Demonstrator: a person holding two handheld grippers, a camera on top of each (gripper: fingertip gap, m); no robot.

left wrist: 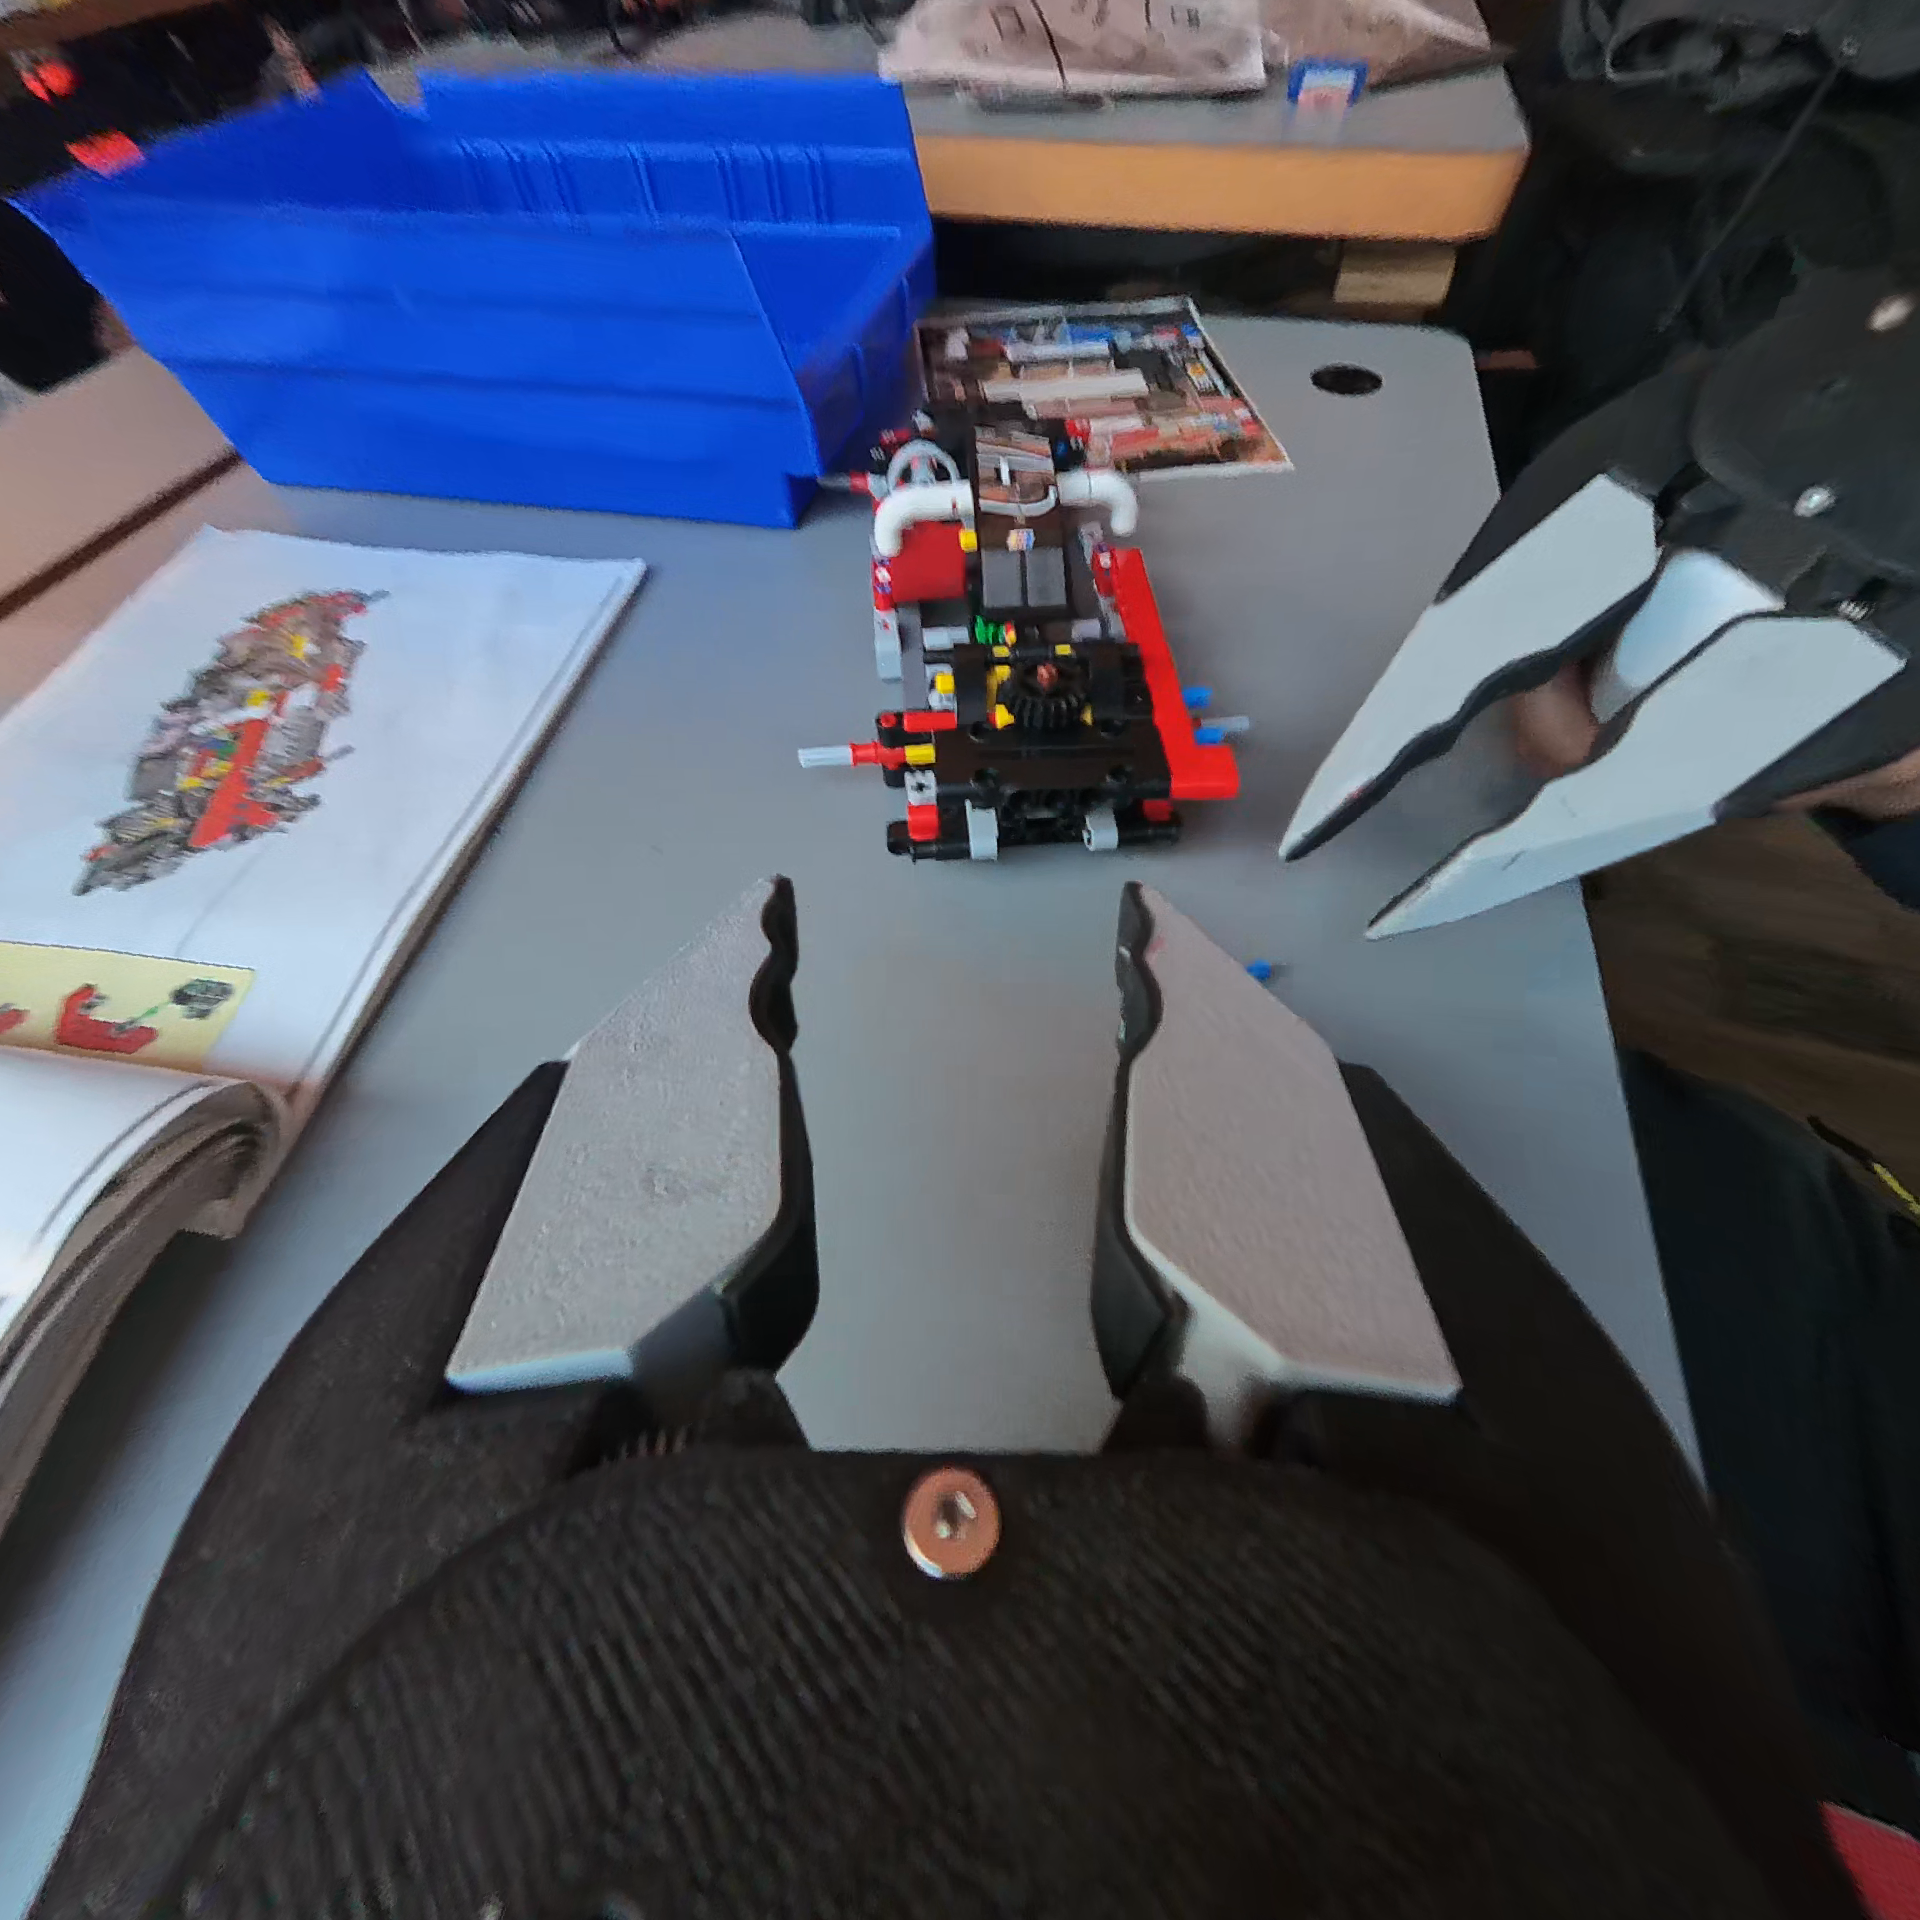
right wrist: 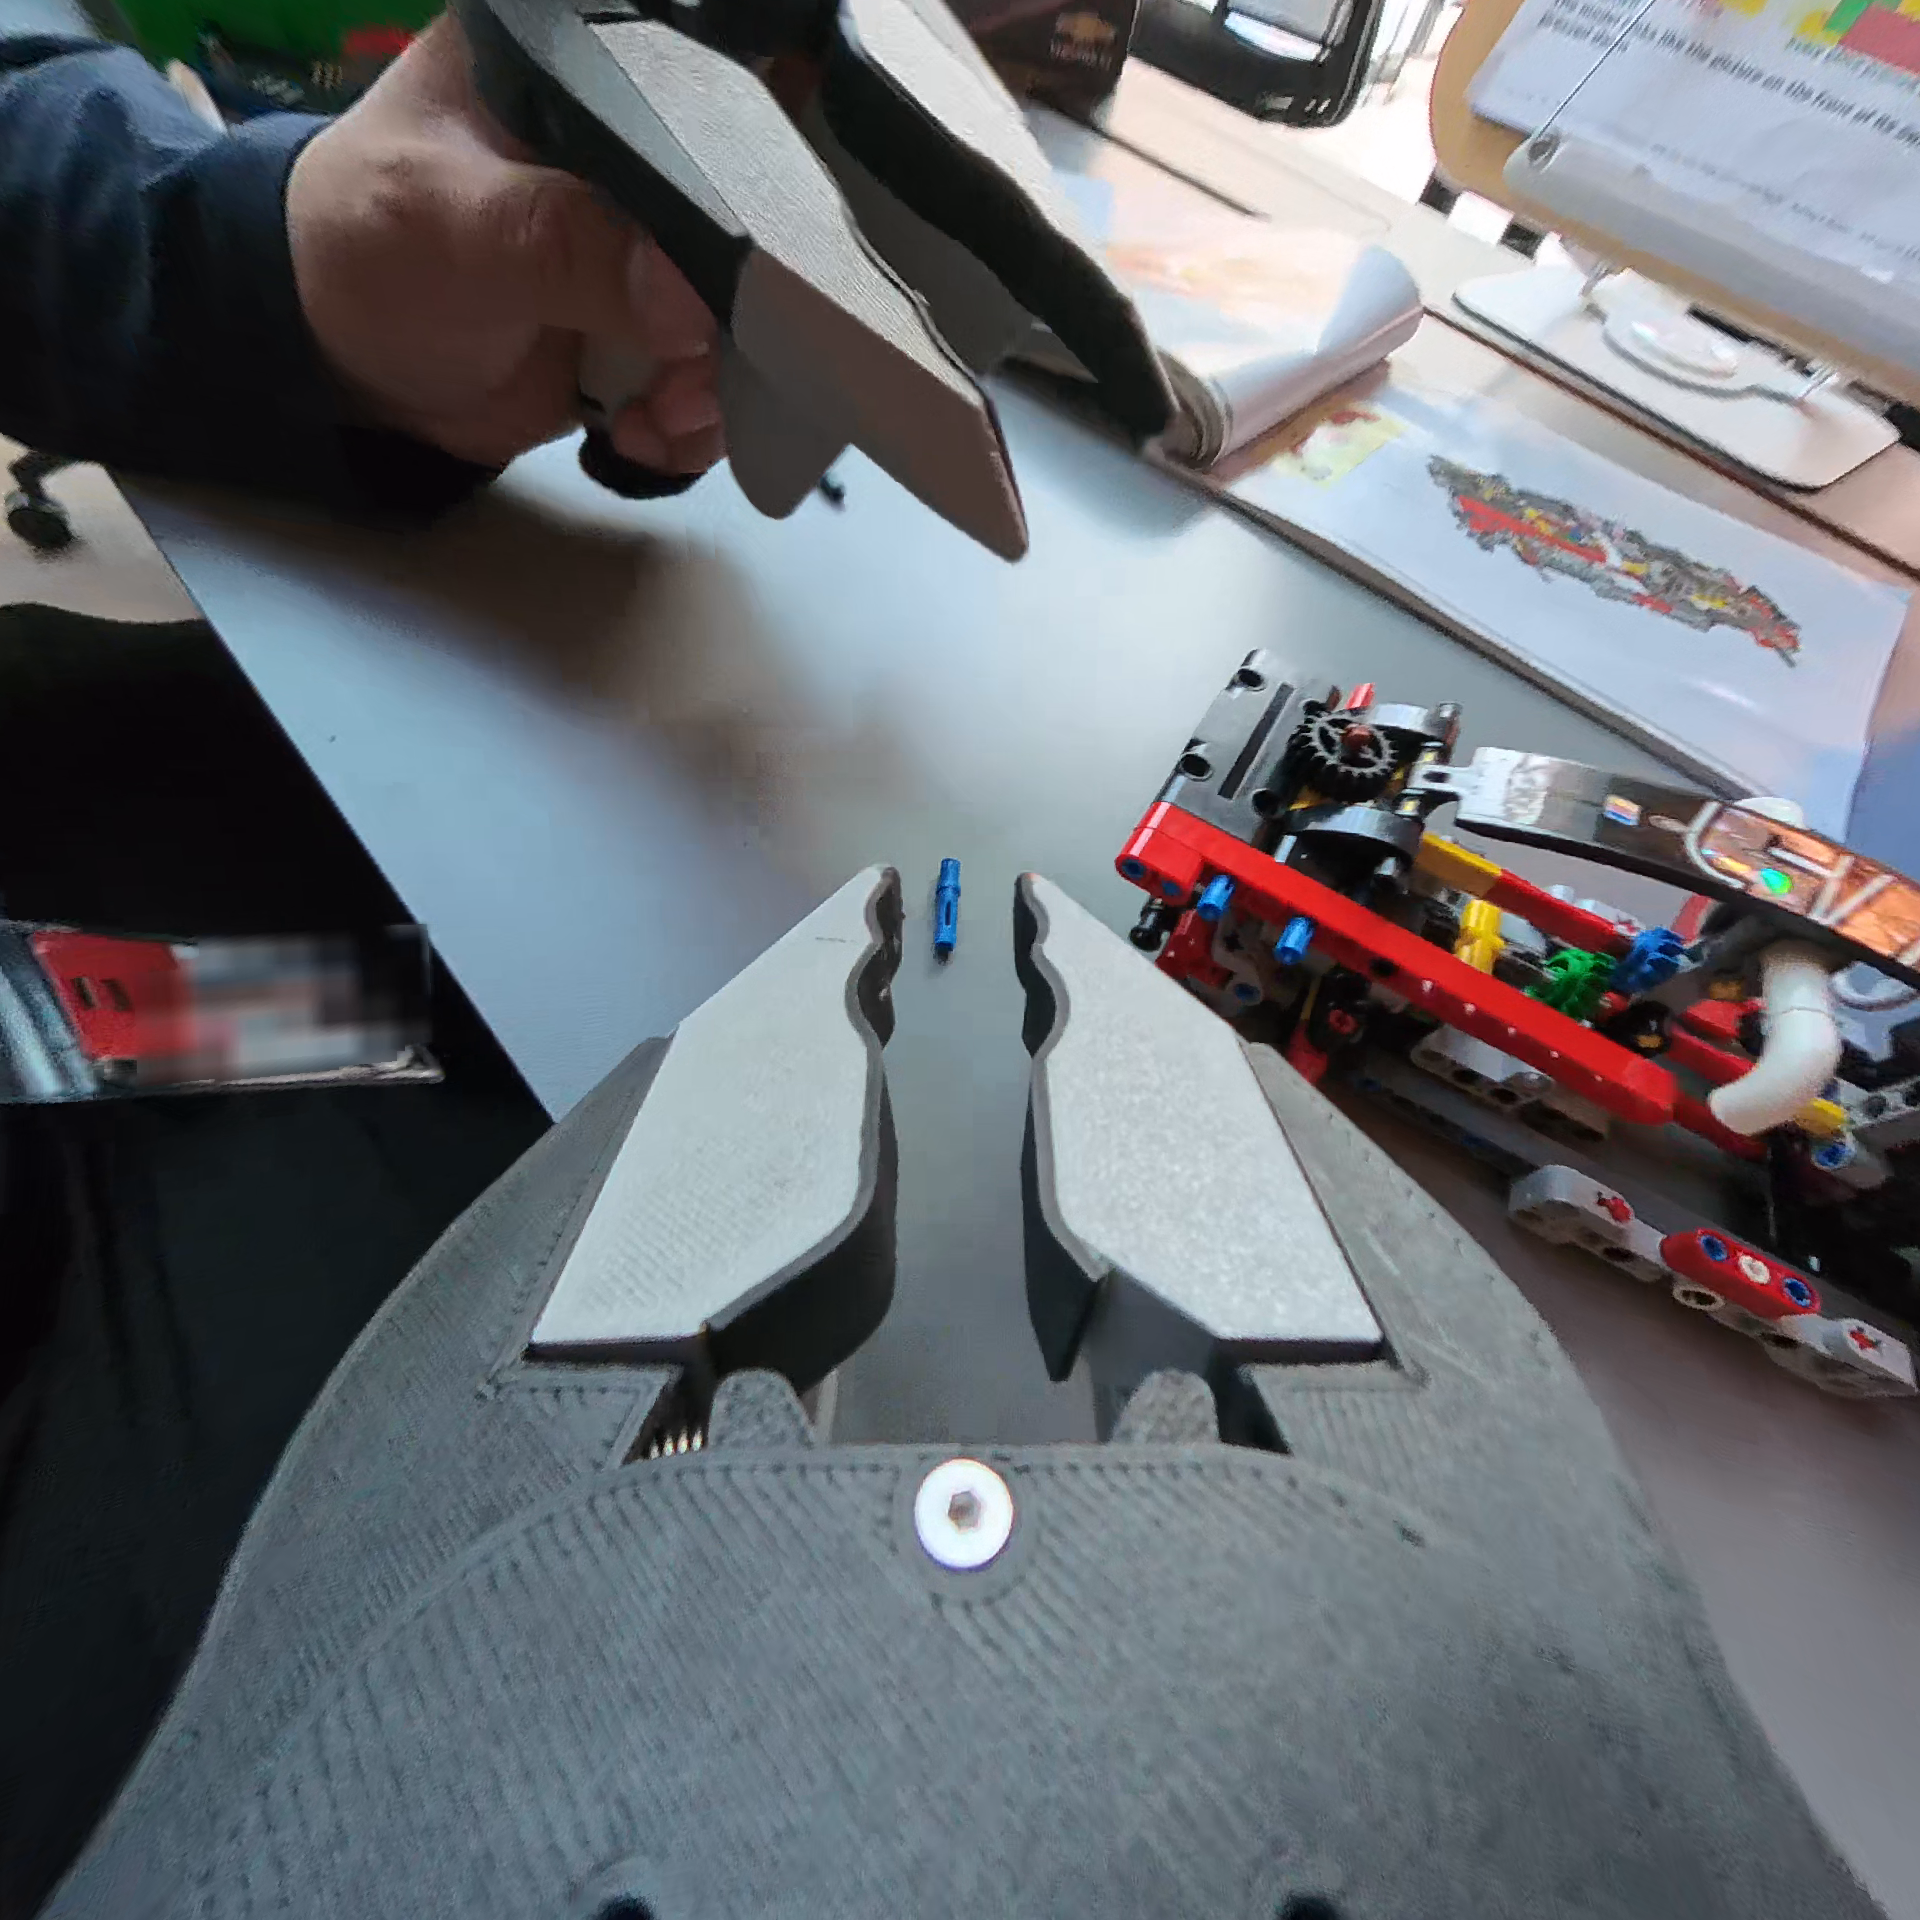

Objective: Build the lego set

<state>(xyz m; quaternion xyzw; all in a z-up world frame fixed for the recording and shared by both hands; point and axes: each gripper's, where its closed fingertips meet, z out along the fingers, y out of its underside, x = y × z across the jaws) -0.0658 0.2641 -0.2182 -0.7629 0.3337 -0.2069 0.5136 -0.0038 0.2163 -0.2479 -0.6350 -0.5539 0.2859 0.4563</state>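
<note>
A grey table [left wrist: 644, 810] carries everything. On it stands a red and black brick-built vehicle chassis [left wrist: 1039, 707], and directly behind that a colourful printed leaflet [left wrist: 1101, 384] lies flat. A blue plastic bin [left wrist: 499, 301] sits at the far left, with an open instruction booklet [left wrist: 312, 748] nearer, its pages folded back. 1 small blue connector pin [right wrist: 945, 906] lies loose on the tabletop, near the chassis but apart from it.
</note>
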